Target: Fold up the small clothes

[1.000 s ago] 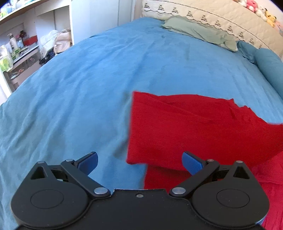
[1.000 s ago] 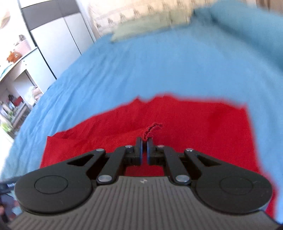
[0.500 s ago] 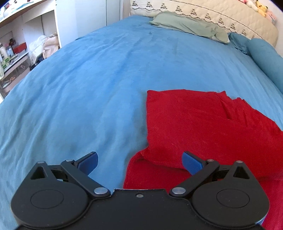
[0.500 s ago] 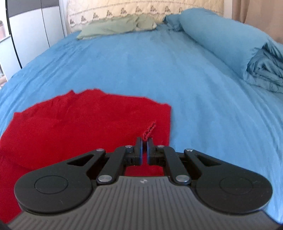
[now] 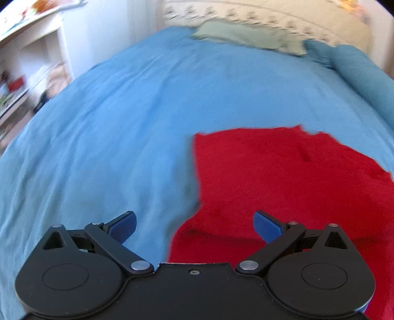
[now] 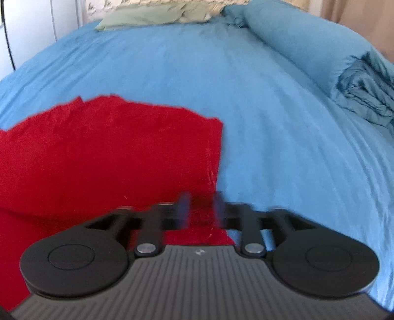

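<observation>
A red garment (image 5: 283, 177) lies folded over itself on the blue bedsheet (image 5: 110, 137). My left gripper (image 5: 194, 225) is open and empty, hovering over the garment's near left edge. In the right wrist view the garment (image 6: 98, 152) fills the left half. My right gripper (image 6: 199, 209) is blurred by motion, its fingers apart with a narrow gap, over the garment's near right corner; it holds nothing.
A green pillow (image 5: 243, 37) and quilted headboard (image 5: 283, 14) are at the far end. A rolled blue duvet (image 6: 332, 56) lies along the right side. White shelves (image 5: 27, 73) stand to the left of the bed.
My right gripper has opened and let go of the garment's edge, which now lies flat. The left gripper stayed open and shifted a little over the left edge.
</observation>
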`<state>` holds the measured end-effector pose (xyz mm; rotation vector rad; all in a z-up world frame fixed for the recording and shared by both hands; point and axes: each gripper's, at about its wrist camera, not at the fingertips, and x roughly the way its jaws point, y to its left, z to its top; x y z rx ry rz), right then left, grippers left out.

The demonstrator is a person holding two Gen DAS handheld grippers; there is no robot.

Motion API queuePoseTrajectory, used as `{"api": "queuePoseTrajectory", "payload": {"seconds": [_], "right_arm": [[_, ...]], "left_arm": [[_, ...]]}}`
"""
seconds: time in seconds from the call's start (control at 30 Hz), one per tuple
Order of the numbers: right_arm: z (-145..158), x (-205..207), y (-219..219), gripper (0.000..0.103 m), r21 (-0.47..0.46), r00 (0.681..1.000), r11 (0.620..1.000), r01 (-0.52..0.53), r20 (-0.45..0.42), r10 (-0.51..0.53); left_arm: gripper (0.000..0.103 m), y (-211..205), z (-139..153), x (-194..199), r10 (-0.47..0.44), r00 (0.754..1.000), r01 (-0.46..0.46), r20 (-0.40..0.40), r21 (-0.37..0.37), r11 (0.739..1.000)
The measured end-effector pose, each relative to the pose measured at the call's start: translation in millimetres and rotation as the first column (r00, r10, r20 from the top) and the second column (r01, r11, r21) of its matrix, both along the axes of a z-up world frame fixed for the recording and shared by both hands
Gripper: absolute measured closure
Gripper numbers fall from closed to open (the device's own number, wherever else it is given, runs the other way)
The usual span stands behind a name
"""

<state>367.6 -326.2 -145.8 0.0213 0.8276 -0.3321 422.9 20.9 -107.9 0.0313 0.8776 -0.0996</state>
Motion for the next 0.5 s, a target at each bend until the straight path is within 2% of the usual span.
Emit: {"api": "queuePoseTrajectory", "payload": {"seconds": [0.03, 0.1, 0.13, 0.23, 0.3, 0.47, 0.5], "right_arm": [[6, -5, 2, 0.011, 0.006, 0.999, 1.000, -0.006, 0.048, 0.005], [19, -11, 11, 0.009, 0.020, 0.990, 0.998, -0.062, 0.132, 0.058], [21, -8, 15, 0.009, 0.026, 0.987, 0.995, -0.093, 0.132, 0.089], [17, 3, 29, 0.009, 0.054, 0.979, 0.982, -0.179, 0.109, 0.173], [9, 11, 34, 0.009, 0.084, 0.976, 0.975, -0.207, 0.084, 0.200], [-21, 28, 30, 0.009, 0.151, 0.987, 0.977, -0.153, -0.020, 0.157], [-27, 26, 29, 0.007, 0.160, 0.988, 0.975, -0.152, -0.010, 0.155]], "left_arm": [[0.000, -6, 3, 0, -0.036, 0.999, 0.036, 0.013, 0.000, 0.999], [0.000, -20, 8, 1, -0.112, 0.993, 0.112, 0.032, -0.014, 0.994], [0.000, -25, 9, 3, -0.137, 0.990, 0.138, 0.032, -0.027, 0.990], [0.000, -40, 4, 10, -0.193, 0.981, 0.194, 0.023, -0.078, 0.978], [0.000, -47, -4, 14, -0.211, 0.977, 0.211, 0.015, -0.080, 0.974], [0.000, -48, -38, 27, -0.201, 0.976, 0.194, -0.083, -0.080, 0.978], [0.000, -44, -46, 30, -0.191, 0.975, 0.181, -0.112, -0.091, 0.979]]}}
